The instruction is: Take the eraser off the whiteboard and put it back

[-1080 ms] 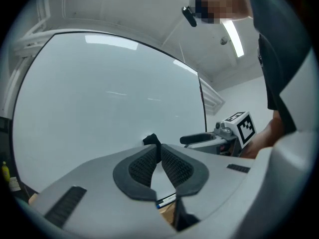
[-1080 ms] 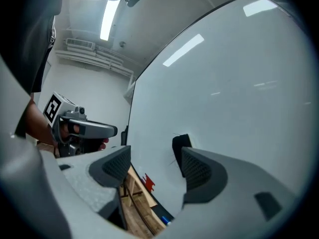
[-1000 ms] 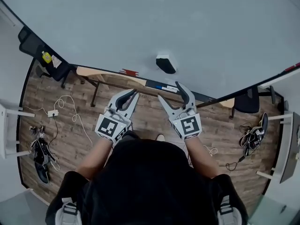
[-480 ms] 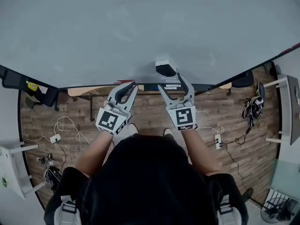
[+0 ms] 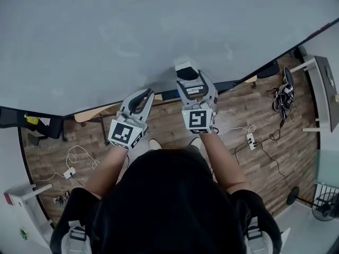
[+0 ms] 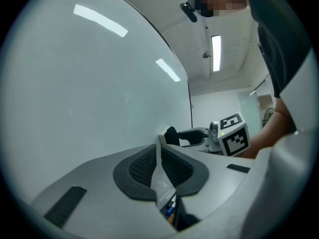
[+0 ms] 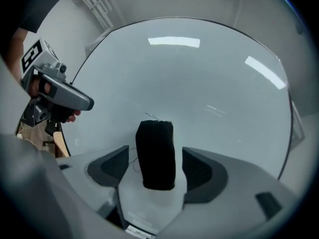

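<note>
Head view: right gripper (image 5: 192,80) advanced, jaws opened wider astride eraser (image 5: 186,73), seemingly clear; left gripper (image 5: 148,93) jaws together.

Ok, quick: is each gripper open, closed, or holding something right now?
Left gripper: jaws closed, holding nothing.
Right gripper: jaws open, just been opening wider; eraser on the whiteboard sits between them, not gripped.

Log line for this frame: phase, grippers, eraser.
phase: pre-grasp | right hand-held gripper: jaws just opened wider, eraser between, untouched | left hand-held gripper: shut, empty | eraser: on whiteboard
</note>
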Tool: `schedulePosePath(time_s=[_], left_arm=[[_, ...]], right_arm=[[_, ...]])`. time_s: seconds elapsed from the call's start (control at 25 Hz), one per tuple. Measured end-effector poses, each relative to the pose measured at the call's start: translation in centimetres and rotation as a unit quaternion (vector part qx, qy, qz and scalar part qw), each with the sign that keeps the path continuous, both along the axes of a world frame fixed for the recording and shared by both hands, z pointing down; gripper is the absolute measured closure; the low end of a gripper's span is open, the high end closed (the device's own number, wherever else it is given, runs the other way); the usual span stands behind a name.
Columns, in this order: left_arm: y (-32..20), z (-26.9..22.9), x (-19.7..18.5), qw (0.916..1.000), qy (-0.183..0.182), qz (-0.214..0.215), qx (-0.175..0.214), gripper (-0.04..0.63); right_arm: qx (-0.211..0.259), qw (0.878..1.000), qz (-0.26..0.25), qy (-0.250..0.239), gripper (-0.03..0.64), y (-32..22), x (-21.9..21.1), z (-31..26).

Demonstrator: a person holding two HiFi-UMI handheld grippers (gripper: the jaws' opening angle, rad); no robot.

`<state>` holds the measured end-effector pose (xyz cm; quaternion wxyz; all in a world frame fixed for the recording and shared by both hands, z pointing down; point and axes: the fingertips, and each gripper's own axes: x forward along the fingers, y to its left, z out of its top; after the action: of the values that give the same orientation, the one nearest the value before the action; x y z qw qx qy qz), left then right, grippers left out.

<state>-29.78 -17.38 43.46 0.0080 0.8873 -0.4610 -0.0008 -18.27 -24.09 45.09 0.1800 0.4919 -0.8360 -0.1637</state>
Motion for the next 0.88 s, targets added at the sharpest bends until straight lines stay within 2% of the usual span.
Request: schedulePosePath(time_s=[0.44,0.68,0.88], left_arm=[[-0.3,0.3,-0.7,0.9997,0.001,0.023,-0.003,0.569],[-0.1,0.4,-0.8,0.9996,-0.004,0.028,-0.003,0.569],[0.1,0.6,-1.2,0.9997,-0.004,0.025,-0.006,0.569]], right_arm=[[0.019,0.998,0.05,0.027,0.292,-1.5,-0.5,1.2],[0.036,0.996,0.076,0.039,0.358,-1.8,0.0,1.1],[0.038,0.995,0.081,0.042,0.381,-2.0,0.0,1.0]])
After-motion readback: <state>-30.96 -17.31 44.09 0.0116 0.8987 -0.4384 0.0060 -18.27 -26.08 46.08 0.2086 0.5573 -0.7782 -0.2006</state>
